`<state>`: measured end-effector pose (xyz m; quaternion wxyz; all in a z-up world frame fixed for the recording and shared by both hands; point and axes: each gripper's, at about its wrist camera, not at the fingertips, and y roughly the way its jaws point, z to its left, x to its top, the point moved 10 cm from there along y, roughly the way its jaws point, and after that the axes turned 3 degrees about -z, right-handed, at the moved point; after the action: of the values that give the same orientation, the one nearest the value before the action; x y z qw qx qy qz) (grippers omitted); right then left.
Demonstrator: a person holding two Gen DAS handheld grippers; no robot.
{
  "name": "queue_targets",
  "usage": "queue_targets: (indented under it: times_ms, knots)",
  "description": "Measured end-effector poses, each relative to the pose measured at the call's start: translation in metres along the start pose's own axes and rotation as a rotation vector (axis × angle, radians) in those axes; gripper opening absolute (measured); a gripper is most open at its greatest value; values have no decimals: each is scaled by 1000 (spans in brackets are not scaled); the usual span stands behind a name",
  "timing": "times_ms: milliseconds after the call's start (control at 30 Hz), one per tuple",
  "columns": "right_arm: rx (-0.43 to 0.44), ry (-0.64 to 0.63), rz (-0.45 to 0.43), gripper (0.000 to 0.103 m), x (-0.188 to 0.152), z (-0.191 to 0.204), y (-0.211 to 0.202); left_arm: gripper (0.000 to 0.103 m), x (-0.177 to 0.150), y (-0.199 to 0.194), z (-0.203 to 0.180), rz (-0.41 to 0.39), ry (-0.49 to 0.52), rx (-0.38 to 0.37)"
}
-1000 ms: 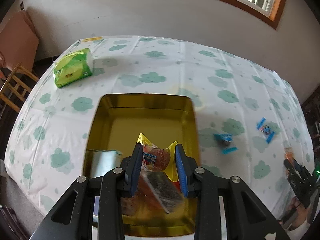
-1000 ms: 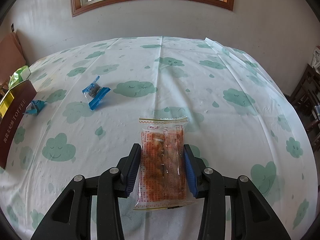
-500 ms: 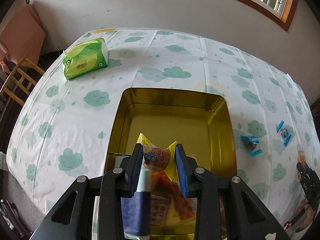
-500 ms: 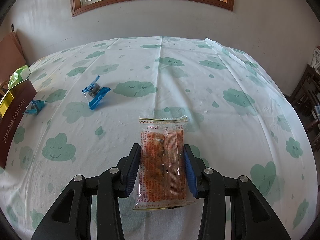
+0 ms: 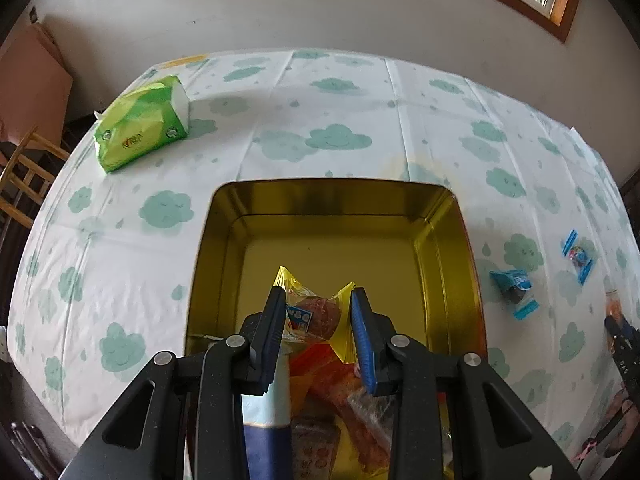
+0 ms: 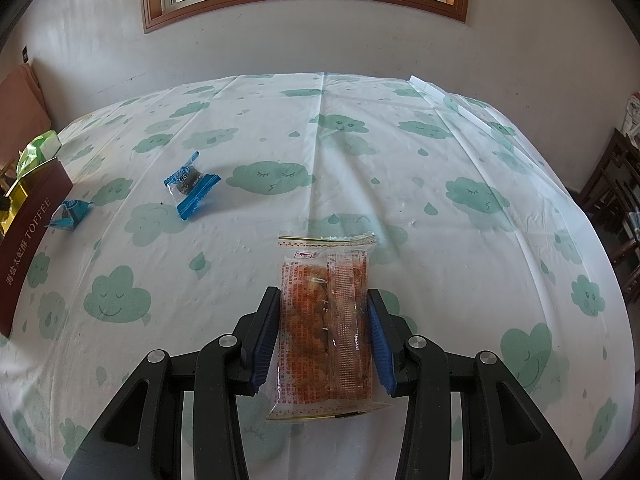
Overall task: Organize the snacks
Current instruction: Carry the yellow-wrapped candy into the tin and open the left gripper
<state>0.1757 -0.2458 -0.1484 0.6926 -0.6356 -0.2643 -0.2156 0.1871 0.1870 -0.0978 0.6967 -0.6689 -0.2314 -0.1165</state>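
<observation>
My left gripper (image 5: 318, 300) is shut on a yellow-edged snack packet (image 5: 316, 312) and holds it above the near end of the open gold tin (image 5: 332, 200). Several snack packets (image 5: 340, 408) lie in the tin's near part. My right gripper (image 6: 323, 308) has its pads against both sides of a clear packet of orange snacks (image 6: 326, 320) lying on the tablecloth. Two small blue-wrapped candies (image 6: 190, 184) (image 6: 70, 214) lie on the cloth to the left; they also show in the left wrist view (image 5: 514, 286) (image 5: 578, 254). The tin's red side (image 6: 28, 236) shows at the right wrist view's left edge.
A green tissue pack (image 5: 142, 128) lies at the table's far left corner. A wooden chair (image 5: 24, 176) stands beyond the left table edge. Dark furniture (image 6: 616, 208) stands past the right edge. The cloud-print tablecloth (image 6: 360, 152) covers the whole table.
My left gripper has moved forward and to the left over the tin with its packet, so more of the tin's far end shows. The right gripper and its packet have not moved.
</observation>
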Motion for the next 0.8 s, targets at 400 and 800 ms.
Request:
queue_targets:
  times_ms: [400,800]
  knots:
    - [-1,-1,0,44,0,0,0,30,-12,16,-1,31,24,20]
    - [-1,-1,0,44,0,-1,0,35,-12,15,-2,27,25,25]
